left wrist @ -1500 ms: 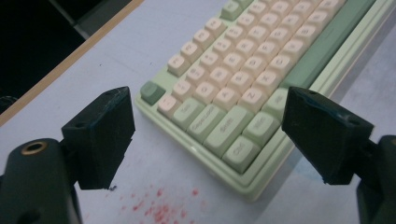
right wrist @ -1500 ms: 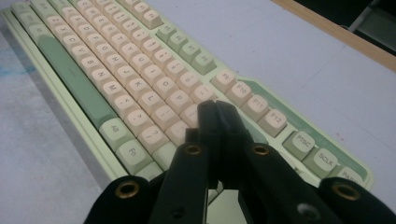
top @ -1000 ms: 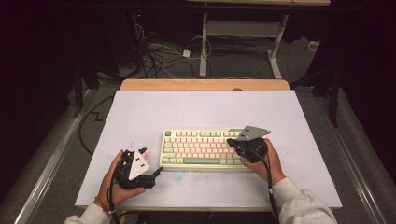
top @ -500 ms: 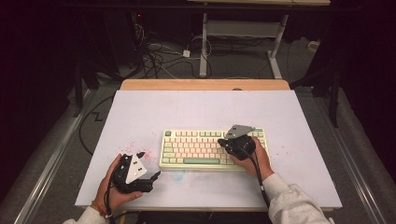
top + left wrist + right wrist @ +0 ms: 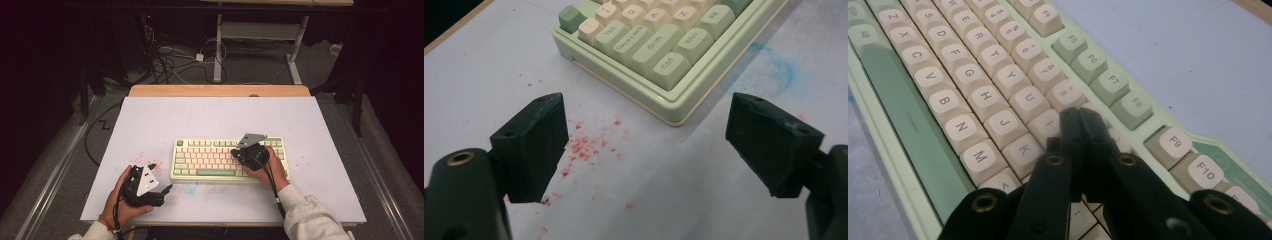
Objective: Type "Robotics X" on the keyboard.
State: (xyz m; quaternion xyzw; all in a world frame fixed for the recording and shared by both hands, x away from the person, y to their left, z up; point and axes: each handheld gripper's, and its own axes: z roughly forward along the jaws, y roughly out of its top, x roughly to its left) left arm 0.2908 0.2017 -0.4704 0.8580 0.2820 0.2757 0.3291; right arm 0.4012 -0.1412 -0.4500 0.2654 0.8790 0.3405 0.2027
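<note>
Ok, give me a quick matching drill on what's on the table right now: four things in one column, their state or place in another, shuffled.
Column one:
1. left gripper
2. right gripper
3. keyboard
4. red specks

Column two:
A. pale green, lying flat near the table's middle
B. fingers shut, tips over the letter keys
C. scattered on the table by the keyboard's corner
D. fingers wide apart, nothing between them

Pairs: 1-D, 2-B, 3-A, 4-C
</note>
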